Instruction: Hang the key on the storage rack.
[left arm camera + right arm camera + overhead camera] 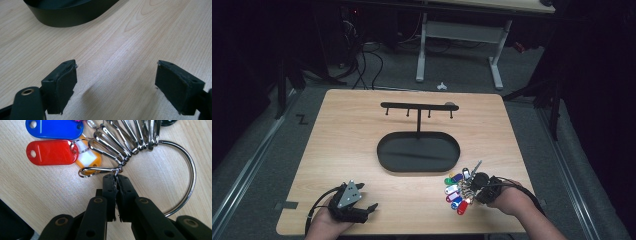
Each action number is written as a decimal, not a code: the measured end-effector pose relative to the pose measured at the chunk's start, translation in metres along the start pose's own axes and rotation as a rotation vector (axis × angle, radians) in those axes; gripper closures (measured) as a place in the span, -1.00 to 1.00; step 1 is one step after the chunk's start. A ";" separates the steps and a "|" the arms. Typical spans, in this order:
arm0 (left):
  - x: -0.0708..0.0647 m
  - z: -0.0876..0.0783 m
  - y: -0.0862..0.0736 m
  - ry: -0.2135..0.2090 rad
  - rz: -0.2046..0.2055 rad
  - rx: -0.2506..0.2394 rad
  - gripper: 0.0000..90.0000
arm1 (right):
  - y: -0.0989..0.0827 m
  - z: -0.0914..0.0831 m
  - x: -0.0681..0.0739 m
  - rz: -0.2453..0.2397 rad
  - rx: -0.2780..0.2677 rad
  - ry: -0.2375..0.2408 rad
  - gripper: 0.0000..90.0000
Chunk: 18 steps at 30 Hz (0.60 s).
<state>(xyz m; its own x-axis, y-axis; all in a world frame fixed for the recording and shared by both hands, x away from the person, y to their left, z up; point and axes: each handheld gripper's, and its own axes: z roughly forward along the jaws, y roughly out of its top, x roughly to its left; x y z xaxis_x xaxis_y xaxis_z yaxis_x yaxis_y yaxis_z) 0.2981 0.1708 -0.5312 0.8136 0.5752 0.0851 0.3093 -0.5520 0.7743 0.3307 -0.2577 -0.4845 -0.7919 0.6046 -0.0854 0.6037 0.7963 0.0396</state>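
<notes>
On the wooden table [362, 135] stands a black key rack [418, 111], its crossbar carrying 4 small hooks on a single post that rises from a black oval tray [387, 155]. The tray sits near the middle of the table, well apart from both hands.

The left gripper [373, 206] rests at the near left corner of the table, held in the person's left hand [326, 222], with a grey three-cornered plate on top. In the left gripper view its jaws stand wide apart over bare wood, nothing between them, and the curved wall of the oval tray [70, 18] shows at the top.

The right gripper [472, 194] lies at the near right of the table, held in the right hand [507, 200], against a bunch of coloured key tags [454, 190]. In the right gripper view its jaws are pressed together on the large metal key ring [191, 170] (right where the snap clips [112, 142] crowd along it). A red tag [51, 152], a blue tag [55, 128] and an orange tag [87, 158] lie flat on the wood just beside the clips.
</notes>
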 end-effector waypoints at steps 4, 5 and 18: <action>0.000 -0.001 0.000 -0.002 0.001 0.000 -0.60 | 0.004 0.001 0.003 -0.038 0.016 -0.012 0.91; 0.000 -0.001 0.000 -0.002 0.000 0.001 -0.60 | 0.004 0.001 0.003 -0.038 0.016 -0.012 0.91; 0.000 -0.001 0.000 0.001 0.003 0.003 -0.60 | 0.006 -0.009 0.004 -0.055 -0.014 -0.022 0.91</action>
<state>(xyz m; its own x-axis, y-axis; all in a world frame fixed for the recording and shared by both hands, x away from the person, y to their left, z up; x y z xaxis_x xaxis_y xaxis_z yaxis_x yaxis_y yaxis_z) 0.2978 0.1714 -0.5311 0.8138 0.5745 0.0880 0.3085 -0.5553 0.7723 0.3306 -0.2506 -0.4752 -0.8214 0.5596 -0.1098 0.5580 0.8284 0.0480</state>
